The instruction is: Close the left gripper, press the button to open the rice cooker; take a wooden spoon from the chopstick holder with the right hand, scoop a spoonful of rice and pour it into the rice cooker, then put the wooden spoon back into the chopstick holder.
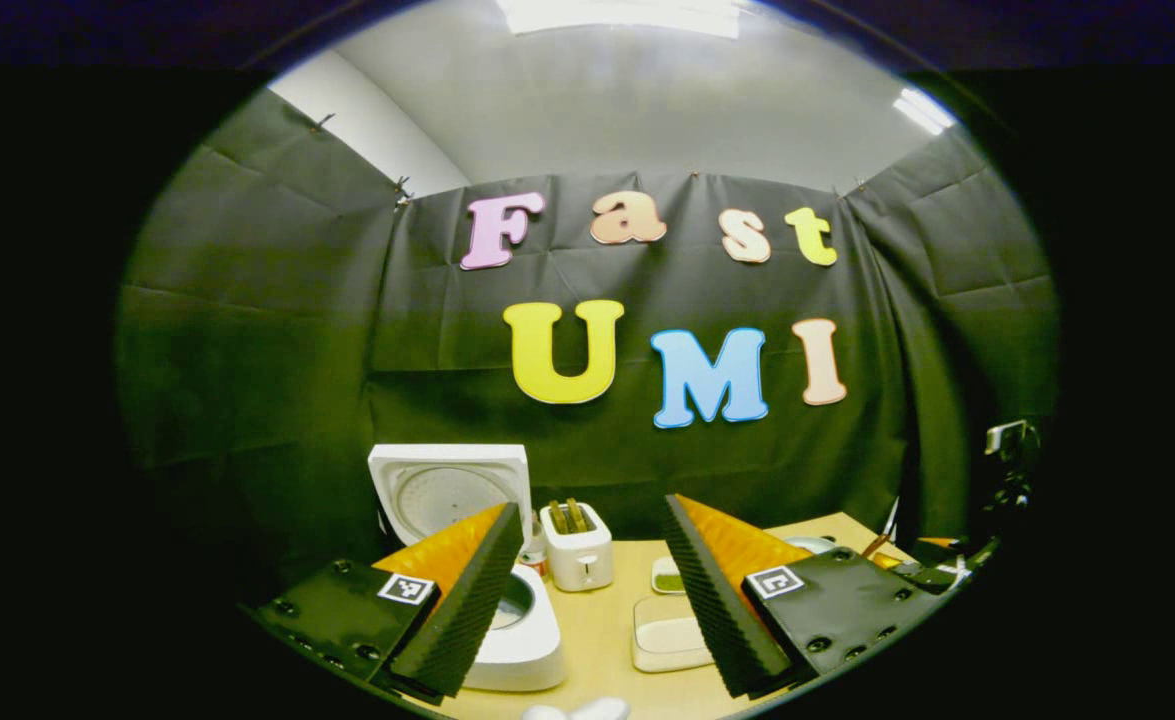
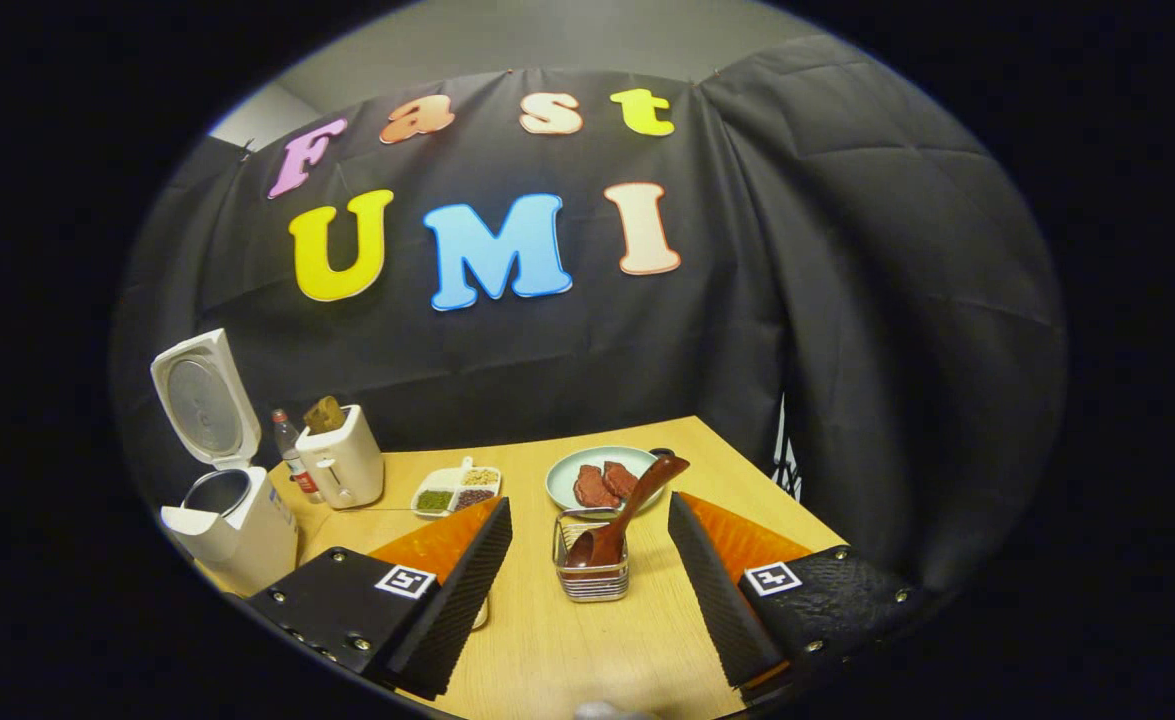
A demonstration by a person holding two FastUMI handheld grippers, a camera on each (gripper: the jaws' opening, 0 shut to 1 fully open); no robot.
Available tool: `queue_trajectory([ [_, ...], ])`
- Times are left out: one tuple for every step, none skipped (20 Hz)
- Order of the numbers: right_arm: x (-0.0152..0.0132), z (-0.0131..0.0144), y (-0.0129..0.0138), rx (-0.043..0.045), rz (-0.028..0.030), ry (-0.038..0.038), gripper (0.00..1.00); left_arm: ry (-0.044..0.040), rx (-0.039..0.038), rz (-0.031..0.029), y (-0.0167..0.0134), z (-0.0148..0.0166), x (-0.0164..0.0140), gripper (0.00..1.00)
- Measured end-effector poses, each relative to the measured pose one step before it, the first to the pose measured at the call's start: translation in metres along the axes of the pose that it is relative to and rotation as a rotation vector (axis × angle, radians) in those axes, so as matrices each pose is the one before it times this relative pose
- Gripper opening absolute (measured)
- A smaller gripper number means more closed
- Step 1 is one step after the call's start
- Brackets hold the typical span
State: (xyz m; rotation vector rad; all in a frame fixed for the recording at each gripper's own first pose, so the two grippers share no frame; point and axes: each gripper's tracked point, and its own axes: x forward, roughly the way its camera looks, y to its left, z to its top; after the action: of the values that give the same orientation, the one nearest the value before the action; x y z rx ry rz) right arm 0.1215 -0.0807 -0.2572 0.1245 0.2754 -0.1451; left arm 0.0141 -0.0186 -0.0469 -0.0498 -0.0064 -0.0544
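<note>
White rice cooker [image 2: 232,520] sat lid-up at table's [image 2: 587,640] left edge. Brown wooden spoon [image 2: 627,510] stood tilted in clear chopstick holder [image 2: 592,570]. Left gripper [image 1: 592,590] and right gripper [image 2: 592,590] both spread wide, grasping nothing.

Staged kitchen booth, probably lab: rice cooker [image 2: 232,520], toaster [image 2: 344,462], wooden table [image 2: 567,640], black cloth wall [image 2: 847,300].

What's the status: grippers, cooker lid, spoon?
Both grippers open, left gripper, right gripper. Rice cooker lid up. Wooden spoon in chopstick holder. Nothing in the way.
</note>
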Motion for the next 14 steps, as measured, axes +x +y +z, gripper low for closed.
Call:
queue_trajectory([
  [0.01503,-0.00689,-0.00338,0.00039,-0.00975,0.00739,0.97,0.00825,-0.00432,-0.0041,-0.00297,-0.00236,-0.00198,0.99],
  [0.01759,-0.00867,-0.00409,-0.01524,-0.01234,0.0111,0.98,0.0083,-0.00697,0.00117,-0.0006,-0.00264,-0.00098,0.99],
  [0.01362,-0.00385,-0.0033,-0.01252,-0.00619,0.00586,0.99,0.00928,-0.00929,0.00152,-0.00128,-0.00167,0.00037,0.99],
  [0.01287,-0.00319,-0.00263,-0.00464,-0.00031,0.00133,0.99,0.00847,-0.00395,0.00129,-0.00088,-0.00176,0.00016,0.99],
  [0.01221,-0.00059,-0.00171,0.00539,0.00028,-0.00531,0.99,0.0046,0.00093,0.0087,0.00182,-0.00153,0.00018,0.98],
  [0.01586,-0.00437,-0.00382,0.0087,-0.0072,0.00988,0.99,0.00631,0.00307,0.00582,0.00094,-0.00164,0.00122,0.98],
  [0.01464,-0.00447,-0.00351,0.01262,-0.00859,0.01606,0.99,0.00578,0.00249,0.00487,-0.00014,-0.00177,0.00219,0.97],
  [0.01143,-0.00383,-0.00065,0.01632,0.00404,0.00954,0.99,0.0036,0.004,0.00429,0.00007,-0.00056,0.00118,0.99],
  [0.01085,0.00113,-0.00117,0.01435,-0.00059,-0.00601,0.99,0.00313,0.00748,0.00569,0.00049,-0.00305,0.00022,0.98],
  [0.01103,0.00197,-0.0019,0.01395,-0.0079,-0.00465,0.99,0.00299,0.00864,0.00731,0.00157,-0.00167,0.00089,0.99],
  [0.00915,0.00046,-0.00273,0.0135,-0.00473,0.00577,0.99,0.00415,0.00646,0.00454,0.00019,-0.00275,0.00221,0.99],
  [0.00904,0.00133,-0.0014,0.01502,-0.00267,-0.0039,0.99,0.0034,0.00453,0.00556,0.00019,-0.00101,0.00172,0.99],
  [0.00583,0.0018,-0.00117,0.00853,-0.00129,-0.00163,0.99,0.00353,0.00281,0.00589,0.00113,-0.00197,0.00236,0.99],
  [0.00681,-0.00114,-0.0001,0.00772,0.00469,0.00271,0.99,0.00466,0.00038,0.00084,-0.00039,-0.00126,0.00178,0.97],
])
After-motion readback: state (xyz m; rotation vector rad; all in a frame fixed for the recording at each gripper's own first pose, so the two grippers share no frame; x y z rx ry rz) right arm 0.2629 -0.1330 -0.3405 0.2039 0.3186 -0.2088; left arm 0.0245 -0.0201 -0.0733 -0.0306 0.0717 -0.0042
